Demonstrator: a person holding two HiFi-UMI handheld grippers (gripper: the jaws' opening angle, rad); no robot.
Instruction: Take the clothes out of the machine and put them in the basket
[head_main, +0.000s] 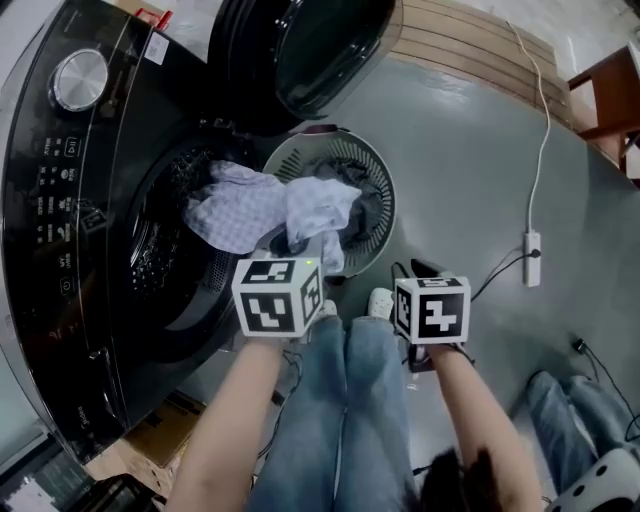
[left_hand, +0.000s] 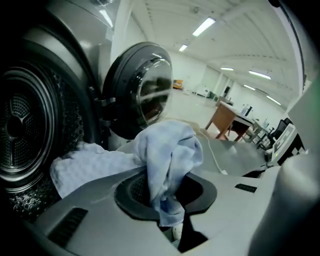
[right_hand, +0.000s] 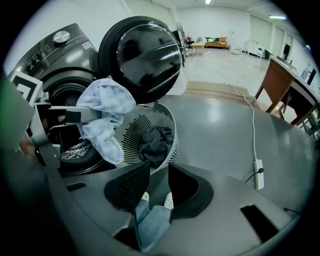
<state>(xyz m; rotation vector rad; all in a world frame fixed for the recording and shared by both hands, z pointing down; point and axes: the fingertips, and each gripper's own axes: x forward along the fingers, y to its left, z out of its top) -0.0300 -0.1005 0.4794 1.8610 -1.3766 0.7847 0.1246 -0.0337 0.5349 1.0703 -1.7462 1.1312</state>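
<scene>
Tongs, left: left gripper (left_hand: 167, 197) is pinched on a fold of the pale cloth (left_hand: 170, 150), which bunches up between the pads and hangs below them.
Tongs, right: right gripper (right_hand: 157, 172) has its jaws a little apart with nothing between them; only the person's jeans and shoes show through the gap.
Cloth, place: in the head view the cloth (head_main: 250, 205) lies across the centre, one end at the drum (head_main: 160, 250) mouth, the other draped over the near rim of the basket (head_main: 385, 195).
Key relation: the basket sits just right of the drum mouth in the head view, so the held cloth needs to go rightward and down into it.
Long axis: roughly left to right across the frame, sagging in the middle.
Nearer hand: the left, which already holds the cloth; the right hangs near the basket's lower edge.
Cloth, material: thin, soft, faint blue-white check, crumpled.
Basket: round, pale plastic, slotted wall, with a dark garment (right_hand: 156, 142) already inside.
Machine: glossy black front, perforated metal drum, round door (head_main: 310, 50) swung open at upper centre.
</scene>
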